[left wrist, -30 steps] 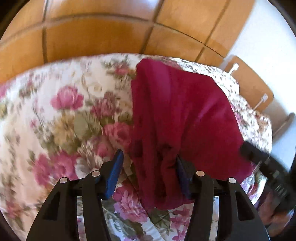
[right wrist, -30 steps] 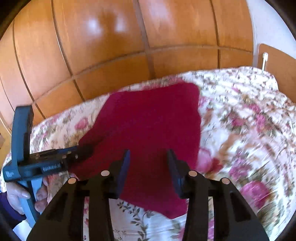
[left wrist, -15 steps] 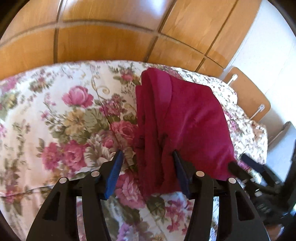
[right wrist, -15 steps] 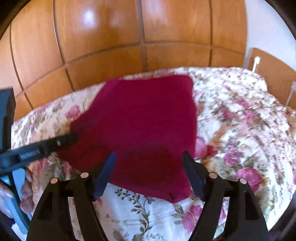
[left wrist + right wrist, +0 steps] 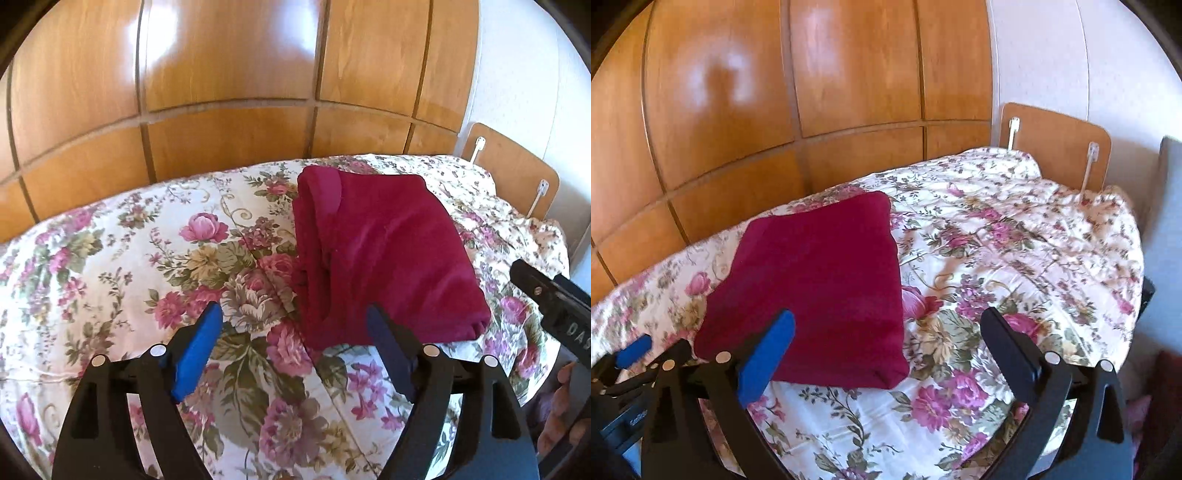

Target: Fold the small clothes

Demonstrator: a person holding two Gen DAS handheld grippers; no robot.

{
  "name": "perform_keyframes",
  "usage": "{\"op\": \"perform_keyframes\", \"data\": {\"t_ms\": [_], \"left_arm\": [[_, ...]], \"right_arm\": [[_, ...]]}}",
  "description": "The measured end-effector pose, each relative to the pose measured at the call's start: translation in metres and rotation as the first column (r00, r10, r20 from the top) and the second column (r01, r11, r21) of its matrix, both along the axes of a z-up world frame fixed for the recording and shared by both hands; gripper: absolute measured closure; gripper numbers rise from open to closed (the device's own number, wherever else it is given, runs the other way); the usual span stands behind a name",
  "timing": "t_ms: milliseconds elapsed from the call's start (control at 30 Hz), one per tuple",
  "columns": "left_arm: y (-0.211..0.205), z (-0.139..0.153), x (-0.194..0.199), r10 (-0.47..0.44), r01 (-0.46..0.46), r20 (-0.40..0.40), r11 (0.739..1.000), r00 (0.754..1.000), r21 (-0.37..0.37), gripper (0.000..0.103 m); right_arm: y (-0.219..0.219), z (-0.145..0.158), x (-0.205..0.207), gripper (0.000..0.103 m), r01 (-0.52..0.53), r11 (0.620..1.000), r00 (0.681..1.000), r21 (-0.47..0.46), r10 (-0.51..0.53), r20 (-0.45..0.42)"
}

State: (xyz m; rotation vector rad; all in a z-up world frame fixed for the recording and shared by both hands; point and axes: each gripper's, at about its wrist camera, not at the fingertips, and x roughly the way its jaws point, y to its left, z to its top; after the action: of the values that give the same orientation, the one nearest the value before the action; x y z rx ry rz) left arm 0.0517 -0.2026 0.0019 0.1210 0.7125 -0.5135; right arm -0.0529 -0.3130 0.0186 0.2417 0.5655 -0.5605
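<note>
A dark red garment point(image 5: 384, 258) lies folded in a rough rectangle on the floral bedspread point(image 5: 147, 277); its layered fold edges face left in the left wrist view. My left gripper point(image 5: 293, 310) hovers just short of its near edge, jaws opening, pads touching nothing. In the right wrist view the same garment point(image 5: 820, 280) sits left of centre. My right gripper point(image 5: 888, 315) is held above its near right corner, jaws opening wide with nothing gripped. Each gripper shows in the other's view: the right gripper point(image 5: 546, 295) at the right edge, the left gripper point(image 5: 639, 350) at the lower left.
Wooden wardrobe panels point(image 5: 221, 74) rise right behind the bed. A wooden headboard point(image 5: 1056, 144) stands at the right end against a white wall. The bedspread point(image 5: 997, 258) stretches bare to the right of the garment. A hand point(image 5: 561, 406) shows dimly at the lower right.
Both grippers opened and drew back and up from the garment. The left one released the bunched near edge it held. The garment now lies flat and folded.
</note>
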Motion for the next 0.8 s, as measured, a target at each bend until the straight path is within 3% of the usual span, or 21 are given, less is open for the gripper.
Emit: {"op": "perform_keyframes", "data": {"t_ms": [133,400,800], "left_arm": [[0.002,0.006,-0.013,0.025,-0.025,0.047,1.0,0.999,0.0,0.011],[0.013,0.016,-0.027,0.062,-0.061,0.074,0.998,0.995,-0.023,0.01],[0.026,0.025,-0.043,0.091,-0.089,0.122,0.996,0.988,-0.028,0.007]], "right_arm": [[0.013,-0.006,-0.011,0.002,0.03,0.996,0.999,-0.085,-0.032,-0.022],[0.012,-0.01,-0.023,0.002,0.092,0.995,0.995,-0.035,-0.093,-0.024],[0.032,0.002,-0.027,0.002,0.057,0.994,0.998,-0.098,-0.055,0.025]]}}
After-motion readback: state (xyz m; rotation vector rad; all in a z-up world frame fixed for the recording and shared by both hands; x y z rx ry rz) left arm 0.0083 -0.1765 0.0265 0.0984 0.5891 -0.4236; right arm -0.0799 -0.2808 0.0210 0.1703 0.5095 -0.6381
